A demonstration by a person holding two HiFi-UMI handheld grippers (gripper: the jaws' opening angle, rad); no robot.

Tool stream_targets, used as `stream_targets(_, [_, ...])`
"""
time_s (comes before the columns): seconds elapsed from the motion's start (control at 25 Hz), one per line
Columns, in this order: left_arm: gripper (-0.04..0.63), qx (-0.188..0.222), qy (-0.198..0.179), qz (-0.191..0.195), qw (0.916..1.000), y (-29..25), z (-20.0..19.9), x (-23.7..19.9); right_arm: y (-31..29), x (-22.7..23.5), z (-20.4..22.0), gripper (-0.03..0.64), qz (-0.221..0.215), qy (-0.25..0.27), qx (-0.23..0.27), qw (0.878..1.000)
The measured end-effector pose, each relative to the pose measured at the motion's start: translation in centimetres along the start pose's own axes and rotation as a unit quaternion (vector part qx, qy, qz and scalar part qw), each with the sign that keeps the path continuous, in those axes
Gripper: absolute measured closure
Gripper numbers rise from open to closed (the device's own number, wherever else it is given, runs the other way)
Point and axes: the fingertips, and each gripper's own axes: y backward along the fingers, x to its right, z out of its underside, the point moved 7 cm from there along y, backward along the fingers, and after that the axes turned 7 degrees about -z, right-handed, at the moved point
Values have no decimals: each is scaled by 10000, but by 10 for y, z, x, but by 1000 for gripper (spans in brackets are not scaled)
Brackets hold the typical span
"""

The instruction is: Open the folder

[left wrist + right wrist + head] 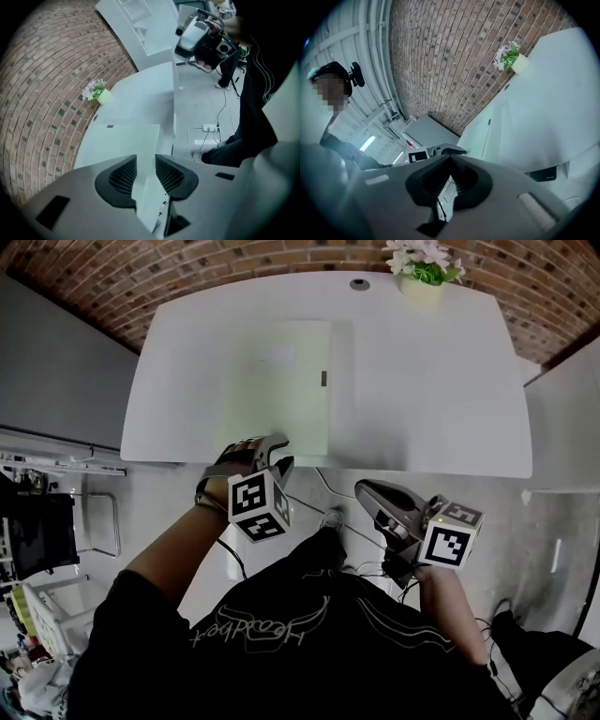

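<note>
The flat pale green folder [286, 381] lies closed on the white tabletop [422, 381]. It is a bit left of the middle, w/ its near end close to the tabletop's near edge. A small dark tab [324, 378] sits on the folder's right edge.

My left gripper [278, 454] is at the folder's near end and tips down at it. Its jaws are apart. In the left gripper view the folder's near end shows in the gap btw them, but the pads don't press on it. I can't tell if a jaw tip touches the folder.

My right gripper [367, 489] is off the tabletop. It is just below the near edge, to the right of the folder and apart from it. Its jaws are together w/ nothing in them.

At the far edge of the tabletop stands a small pale pot w/ white and pink flowers [422, 268], well apart from the folder. Near the pot is a small round grey cap [360, 284] set in the tabletop. Behind it all is a red brick wall [187, 268]. Down below is a grey floor [562, 521] w/ a white power strip [209, 127] on it.
</note>
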Motion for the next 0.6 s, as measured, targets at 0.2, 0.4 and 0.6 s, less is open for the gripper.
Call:
stream_targets(0.2, [492,-153,-284,-150,9994,-6,1,-1,-2,8,4,614,11,-73,-49,10000])
stream_targets(0.4, [492,-240,-549,-200,9980,-3,-1,-2,-8,14,8,614,12,-140,-172,9998])
stream_targets(0.6, [492,-206,-1066,-486,9929,-8,-4,4,-14,19,10,614,-24,-192,-262,9995])
